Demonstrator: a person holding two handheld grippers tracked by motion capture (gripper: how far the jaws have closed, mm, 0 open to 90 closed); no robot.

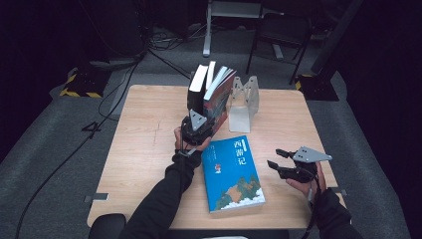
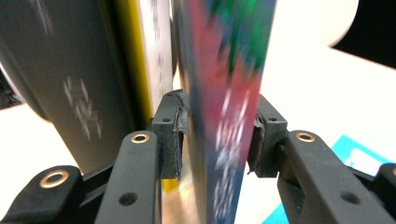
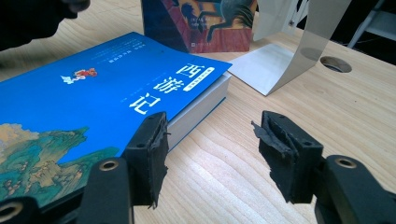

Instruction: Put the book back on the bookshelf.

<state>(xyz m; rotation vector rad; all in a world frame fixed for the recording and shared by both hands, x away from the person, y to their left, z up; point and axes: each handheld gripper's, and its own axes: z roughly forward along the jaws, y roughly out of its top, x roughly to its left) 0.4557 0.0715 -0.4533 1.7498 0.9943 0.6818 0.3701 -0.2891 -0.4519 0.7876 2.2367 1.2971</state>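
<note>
Your left gripper (image 1: 198, 130) stands at the near end of the upright red-covered book (image 1: 219, 97) – its jaws lie on both sides of the spine, and a small gap seems to remain at one pad (image 2: 171, 135), though the picture is blurred. Your right gripper (image 1: 281, 159) hovers open at the right of the blue book (image 1: 233, 174), which lies flat on the table (image 1: 144, 144) – near the metal bookend (image 1: 243, 102).

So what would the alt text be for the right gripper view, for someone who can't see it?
The right tool hangs open just above a wooden table, its two black jaws apart, beside a blue book lying flat. Behind stand a red-covered book and a metal bookend.
</note>
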